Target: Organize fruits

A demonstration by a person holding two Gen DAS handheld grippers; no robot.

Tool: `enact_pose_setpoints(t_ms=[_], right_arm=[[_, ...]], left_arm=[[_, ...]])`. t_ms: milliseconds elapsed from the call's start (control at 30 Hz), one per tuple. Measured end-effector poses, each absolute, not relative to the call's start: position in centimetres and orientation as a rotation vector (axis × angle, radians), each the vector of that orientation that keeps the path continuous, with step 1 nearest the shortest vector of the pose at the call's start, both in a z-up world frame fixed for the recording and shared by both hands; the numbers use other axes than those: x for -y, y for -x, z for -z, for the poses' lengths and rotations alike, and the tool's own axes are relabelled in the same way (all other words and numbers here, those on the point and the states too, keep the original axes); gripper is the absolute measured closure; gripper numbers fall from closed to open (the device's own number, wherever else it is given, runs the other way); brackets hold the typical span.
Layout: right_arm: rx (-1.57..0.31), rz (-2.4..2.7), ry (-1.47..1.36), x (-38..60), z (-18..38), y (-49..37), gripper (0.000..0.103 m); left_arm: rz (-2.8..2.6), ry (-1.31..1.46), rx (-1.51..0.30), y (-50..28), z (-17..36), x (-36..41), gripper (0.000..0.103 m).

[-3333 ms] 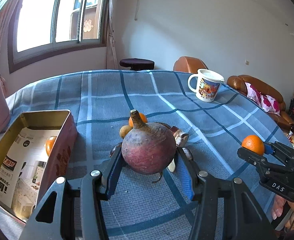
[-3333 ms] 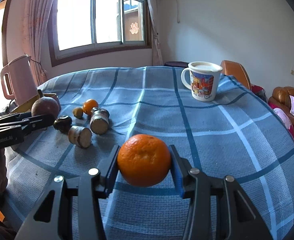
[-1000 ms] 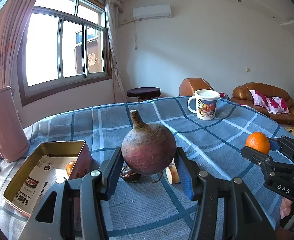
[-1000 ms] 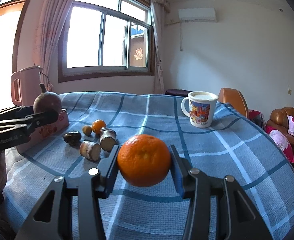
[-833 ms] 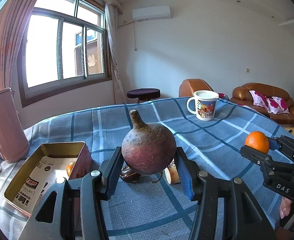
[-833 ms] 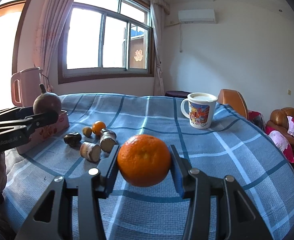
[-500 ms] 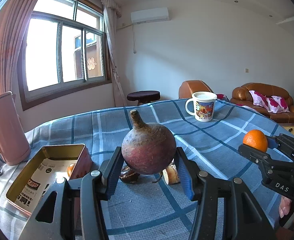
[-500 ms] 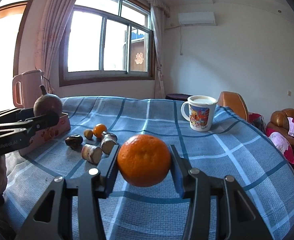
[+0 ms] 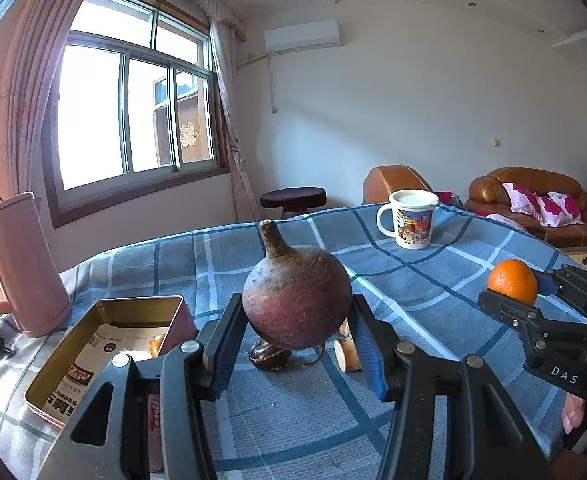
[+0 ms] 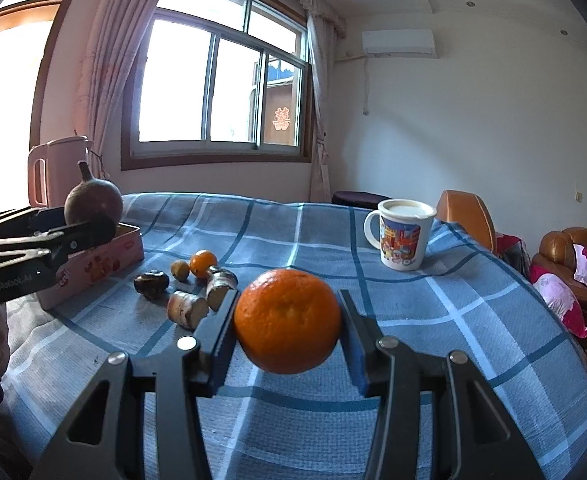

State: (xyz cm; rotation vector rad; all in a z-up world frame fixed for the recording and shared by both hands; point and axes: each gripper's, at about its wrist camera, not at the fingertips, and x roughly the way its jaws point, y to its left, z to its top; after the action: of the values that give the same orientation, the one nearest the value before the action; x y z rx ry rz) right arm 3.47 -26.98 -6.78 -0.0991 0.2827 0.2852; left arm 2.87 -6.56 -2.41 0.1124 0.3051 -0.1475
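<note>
Up close, the left gripper [image 9: 297, 344] is clamped partway shut on a big purple-red round root [image 9: 296, 300], stalk pointing up, held in the air above the table. The right gripper [image 10: 287, 334] pinches an orange [image 10: 287, 321] just as firmly, also clear of the blue checked cloth [image 10: 433, 320]. Below and just beyond lie the loose bits: a dark chestnut-like piece [image 10: 152, 283], cut stubs [image 10: 187, 309], a small orange [image 10: 203, 263]. To the left sits the open tin [image 9: 105, 344], one orange thing already showing inside. Risk here, I'd judge: both loads are round, so a tilt could roll one out onto the pile, or the heavy root could clip the tin's rim. Further back, the mug [image 10: 403, 234] stands well apart.
</note>
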Motion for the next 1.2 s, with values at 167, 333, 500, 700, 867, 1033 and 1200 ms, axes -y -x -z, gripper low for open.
enact_pose_setpoints(t_ms=[167, 333, 500, 700, 867, 1033, 1200], right_arm=[[-0.274, -0.289, 0.111, 26.6, 6.2, -3.3, 0.053], [-0.271, -0.294, 0.120, 26.2, 5.8, -3.5, 0.053], [-0.272, -0.304, 0.134, 25.6, 5.4, -3.7, 0.053], [-0.272, -0.318, 0.147, 24.7, 5.1, -4.1, 0.053], [-0.276, -0.328, 0.146, 24.3, 4.9, -4.4, 0.053], [-0.275, -0.345, 0.153, 23.6, 4.3, -4.8, 0.053], [-0.271, -0.373, 0.176, 22.1, 3.6, -5.3, 0.053]], left_arm=[[0.133, -0.118, -0.307, -2.9, 2.3, 6.5, 0.050], [0.117, -0.118, -0.313, -3.1, 2.3, 6.3, 0.050], [0.108, -0.116, -0.317, -3.1, 2.4, 5.9, 0.050], [0.093, -0.119, -0.323, -3.3, 2.4, 5.5, 0.050], [0.087, -0.122, -0.326, -3.4, 2.5, 5.3, 0.050], [0.077, -0.120, -0.333, -3.7, 2.4, 5.0, 0.050], [0.062, -0.116, -0.341, -3.9, 2.4, 4.5, 0.050]])
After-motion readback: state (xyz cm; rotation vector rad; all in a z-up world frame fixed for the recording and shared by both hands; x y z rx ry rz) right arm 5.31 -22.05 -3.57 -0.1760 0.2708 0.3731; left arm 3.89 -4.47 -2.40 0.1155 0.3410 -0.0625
